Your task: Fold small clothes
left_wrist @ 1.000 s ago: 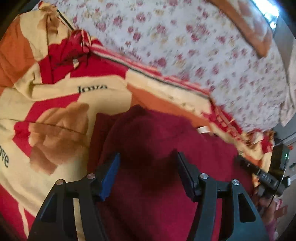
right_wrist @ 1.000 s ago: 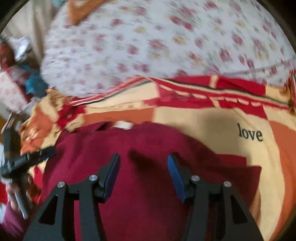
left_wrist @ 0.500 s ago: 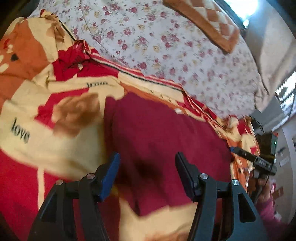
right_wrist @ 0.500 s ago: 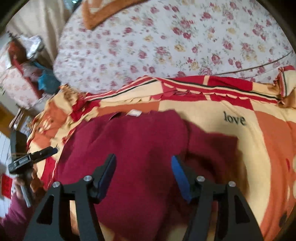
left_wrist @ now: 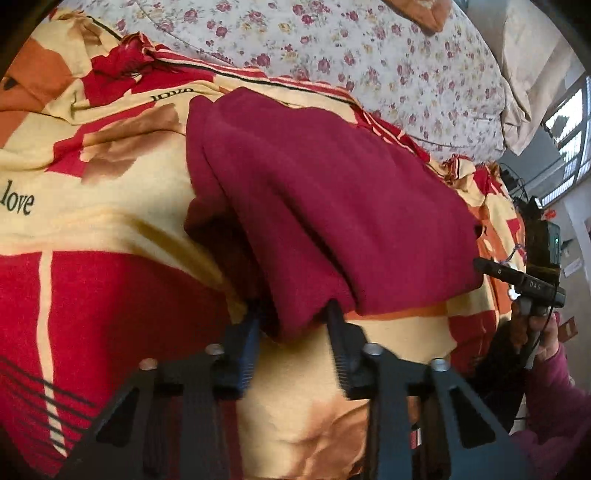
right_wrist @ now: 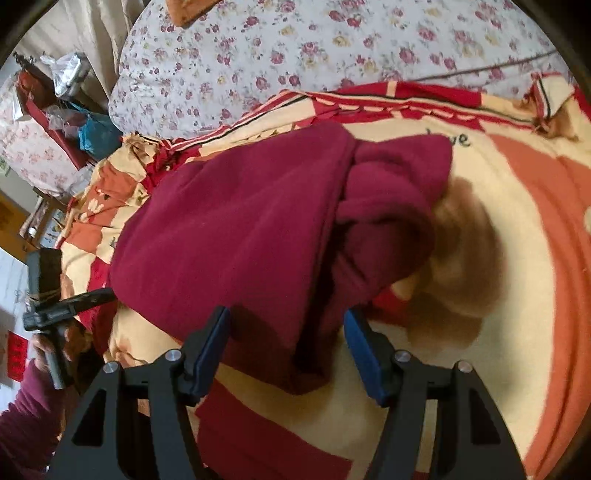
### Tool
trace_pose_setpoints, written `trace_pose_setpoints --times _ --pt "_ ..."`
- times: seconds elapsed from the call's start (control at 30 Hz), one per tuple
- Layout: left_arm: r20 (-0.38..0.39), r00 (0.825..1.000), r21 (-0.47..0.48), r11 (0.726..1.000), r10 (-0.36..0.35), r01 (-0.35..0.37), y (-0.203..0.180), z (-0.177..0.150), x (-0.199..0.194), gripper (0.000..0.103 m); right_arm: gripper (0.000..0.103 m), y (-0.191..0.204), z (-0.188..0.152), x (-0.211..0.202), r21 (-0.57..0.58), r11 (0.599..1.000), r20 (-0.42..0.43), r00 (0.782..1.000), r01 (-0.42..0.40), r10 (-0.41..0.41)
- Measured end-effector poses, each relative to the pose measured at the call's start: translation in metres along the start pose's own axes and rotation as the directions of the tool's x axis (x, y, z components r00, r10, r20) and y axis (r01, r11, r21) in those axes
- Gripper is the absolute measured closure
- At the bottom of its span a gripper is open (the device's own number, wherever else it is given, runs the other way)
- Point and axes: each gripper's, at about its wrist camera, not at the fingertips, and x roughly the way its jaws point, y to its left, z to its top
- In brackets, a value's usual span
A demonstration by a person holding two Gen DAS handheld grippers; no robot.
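A dark red knit garment lies folded on a red, cream and orange blanket. It also shows in the right wrist view. My left gripper is closing on the garment's near hem, with a bunch of cloth between its fingers. My right gripper is open, its fingers astride the garment's near edge with the cloth between them and not pinched. The other gripper shows at each view's edge: the right one in the left wrist view, the left one in the right wrist view.
A white floral bedsheet covers the bed beyond the blanket. An orange checked cushion lies at the far end. Cluttered furniture with bags stands left of the bed. A window is at the right.
Both grippers pulled back toward the garment's near edge. The left gripper narrowed onto the hem; the garment now lies bunched and folded over rather than flat.
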Motion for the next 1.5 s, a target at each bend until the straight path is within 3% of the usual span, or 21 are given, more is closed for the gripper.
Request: trace_pose_setpoints --times 0.03,0.07,0.13,0.23,0.37,0.5,0.77,0.87,0.93,1.0,1.07,1.23,1.33,1.5 --pt "0.001 1.0 -0.008 1.0 -0.002 0.002 0.001 0.001 -0.001 0.101 0.052 0.002 0.0 0.003 -0.02 1.0 -0.008 1.0 0.006 -0.006" --pt "0.001 1.0 -0.016 1.0 -0.006 0.006 0.003 0.001 -0.003 0.103 0.076 0.005 0.001 0.005 -0.046 0.999 -0.013 1.0 0.025 -0.025" --pt "0.011 1.0 0.003 1.0 0.001 -0.001 0.0 0.004 -0.015 0.103 0.09 0.011 0.003 0.002 -0.081 0.996 -0.008 0.999 0.047 -0.048" --pt "0.058 0.997 0.066 0.996 0.051 -0.054 -0.004 0.003 -0.039 0.103 0.094 0.015 0.007 -0.018 -0.113 0.993 0.01 0.999 0.045 -0.044" --pt "0.063 0.994 0.047 0.995 0.09 -0.093 0.007 -0.003 -0.039 0.103 0.096 0.012 0.009 -0.04 -0.121 0.99 0.05 0.996 0.074 -0.068" --pt "0.02 0.996 -0.041 0.995 0.092 -0.091 0.031 -0.015 -0.017 0.103 0.096 -0.002 -0.002 -0.019 -0.106 0.986 -0.011 0.991 0.132 -0.134" --pt "0.098 0.988 0.007 0.993 0.116 -0.117 0.022 -0.007 -0.05 0.103 0.096 0.006 0.005 -0.041 -0.14 0.977 0.011 0.987 0.161 -0.161" --pt "0.08 0.989 -0.002 0.992 0.125 -0.125 0.026 -0.01 -0.044 0.103 0.096 0.003 0.004 -0.036 -0.134 0.978 -0.007 0.986 0.162 -0.164" --pt "0.047 0.982 -0.009 0.983 0.183 -0.182 0.029 -0.016 -0.034 0.103 0.096 0.003 -0.003 -0.026 -0.144 0.978 -0.054 0.986 0.151 -0.16" --pt "0.026 0.986 -0.088 0.983 0.165 -0.162 0.043 -0.019 -0.035 0.103 0.091 0.005 -0.005 -0.03 -0.13 0.98 -0.04 0.986 0.153 -0.159" --pt "0.051 0.992 -0.166 0.981 0.114 -0.104 0.053 -0.021 -0.046 0.103 0.076 0.009 -0.001 -0.043 -0.116 0.98 -0.031 0.986 0.16 -0.164" --pt "0.182 0.977 -0.176 0.981 0.112 -0.08 0.04 -0.001 -0.077 0.103 0.057 0.031 0.029 -0.065 -0.121 0.981 0.102 0.985 0.151 -0.139" --pt "0.205 0.971 -0.149 0.985 0.121 -0.091 0.025 0.019 -0.07 0.096 0.056 0.04 0.059 -0.04 -0.115 0.979 0.115 0.982 0.166 -0.153" --pt "0.164 0.971 -0.142 0.979 0.172 -0.15 0.004 0.05 -0.019 0.095 0.056 0.036 0.094 0.032 -0.102 0.971 0.004 0.976 0.218 -0.219"
